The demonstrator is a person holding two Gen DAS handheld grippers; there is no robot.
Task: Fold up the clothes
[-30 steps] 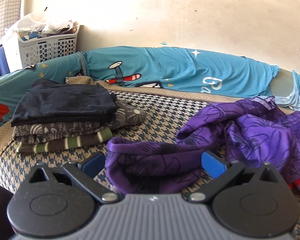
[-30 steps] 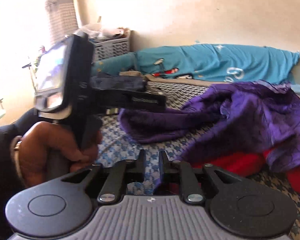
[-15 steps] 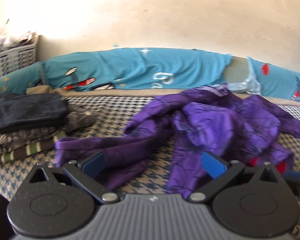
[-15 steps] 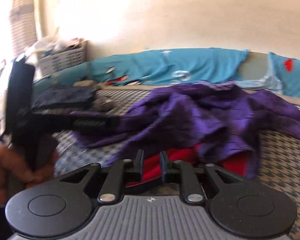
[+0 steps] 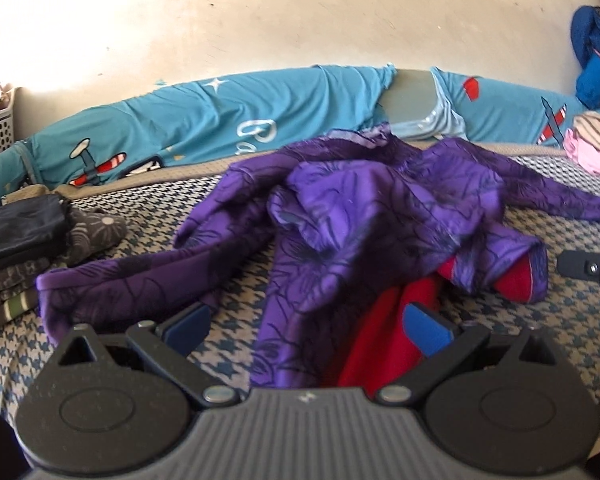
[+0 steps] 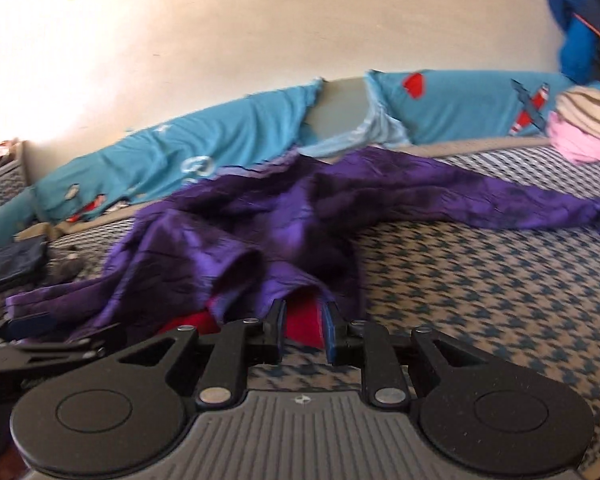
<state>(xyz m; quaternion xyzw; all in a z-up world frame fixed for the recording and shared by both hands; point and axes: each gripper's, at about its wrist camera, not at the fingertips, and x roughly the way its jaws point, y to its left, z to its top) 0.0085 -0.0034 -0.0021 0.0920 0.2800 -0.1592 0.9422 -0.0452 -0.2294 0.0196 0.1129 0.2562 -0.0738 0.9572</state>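
Both grippers have swung right along the purple garment (image 5: 380, 216) — left jaws wide open, right jaws parted narrowly, gripping nothing.

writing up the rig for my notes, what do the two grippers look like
Both look alike: a grey ribbed body with a small white mark at its middle, two round black discs at the sides, black linkage arms with silver pivot pins, and blue pads on the fingers. The left gripper and the right gripper differ in nothing the wrist views show. No cables or sleeves are in view.

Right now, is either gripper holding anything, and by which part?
Nothing held. Left gripper jaws wide open over the purple garment; right gripper jaws narrow, clamping no cloth.
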